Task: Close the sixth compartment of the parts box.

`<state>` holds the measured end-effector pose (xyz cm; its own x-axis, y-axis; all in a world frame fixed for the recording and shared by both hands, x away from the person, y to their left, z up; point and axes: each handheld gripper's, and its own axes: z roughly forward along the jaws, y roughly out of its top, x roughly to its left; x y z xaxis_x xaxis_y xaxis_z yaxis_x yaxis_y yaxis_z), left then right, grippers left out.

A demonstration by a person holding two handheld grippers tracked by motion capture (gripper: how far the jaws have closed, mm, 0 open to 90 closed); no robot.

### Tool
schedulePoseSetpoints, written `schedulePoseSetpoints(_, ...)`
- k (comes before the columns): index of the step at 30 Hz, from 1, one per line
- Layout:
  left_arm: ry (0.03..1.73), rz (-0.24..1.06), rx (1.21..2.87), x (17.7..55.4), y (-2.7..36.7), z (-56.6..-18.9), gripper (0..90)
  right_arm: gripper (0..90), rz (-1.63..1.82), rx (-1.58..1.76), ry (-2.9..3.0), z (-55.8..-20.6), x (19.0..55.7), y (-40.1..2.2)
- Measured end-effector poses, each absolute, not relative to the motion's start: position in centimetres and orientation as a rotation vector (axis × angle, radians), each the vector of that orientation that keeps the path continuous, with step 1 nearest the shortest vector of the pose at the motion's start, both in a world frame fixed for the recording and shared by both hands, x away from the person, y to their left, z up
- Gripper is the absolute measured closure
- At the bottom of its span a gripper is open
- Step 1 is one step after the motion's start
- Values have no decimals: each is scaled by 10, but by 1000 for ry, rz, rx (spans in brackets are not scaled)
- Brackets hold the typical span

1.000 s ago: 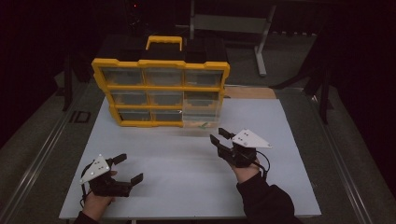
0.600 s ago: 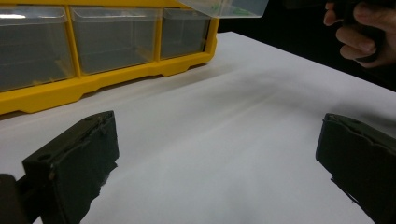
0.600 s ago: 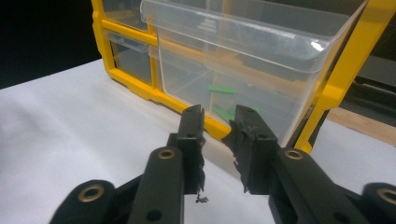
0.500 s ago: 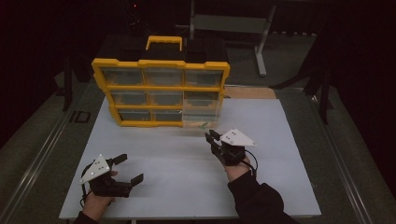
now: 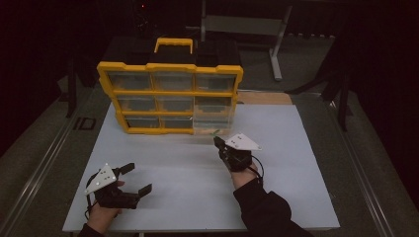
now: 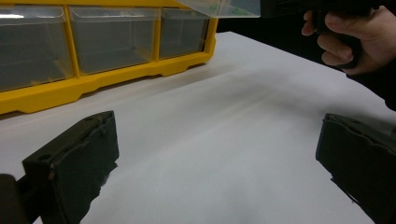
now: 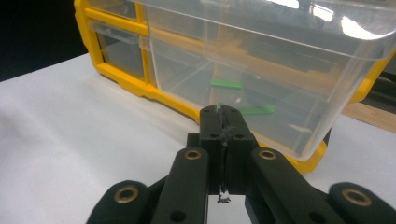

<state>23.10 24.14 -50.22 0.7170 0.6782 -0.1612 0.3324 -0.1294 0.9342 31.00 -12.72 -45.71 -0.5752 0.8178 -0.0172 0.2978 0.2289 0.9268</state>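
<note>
White bench point(image 5: 197, 197) fills mid-frame. Right tool point(image 5: 217, 142) has just clenched on a green strip point(image 7: 218, 105) by the clear drawer point(image 7: 280, 70). Left tool point(image 5: 132, 178) at lower left gapes, holding nothing.

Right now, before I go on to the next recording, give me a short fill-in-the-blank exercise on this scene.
1. The frame of the plastic drawer organiser is ____.
2. The jaws of the left gripper stand ____.
3. The jaws of the right gripper, just closing, now stand ____, a thin green sliver at their tips.
4. The pulled-out clear drawer holds ____ strips.

Missing words: yellow; open; shut; green
</note>
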Motion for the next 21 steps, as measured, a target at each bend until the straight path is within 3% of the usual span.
schedulePoseSetpoints(21, 810, 356, 1730, 231, 242, -503, 0, 900, 1294, 1027, 1982, -456, 319, -123)
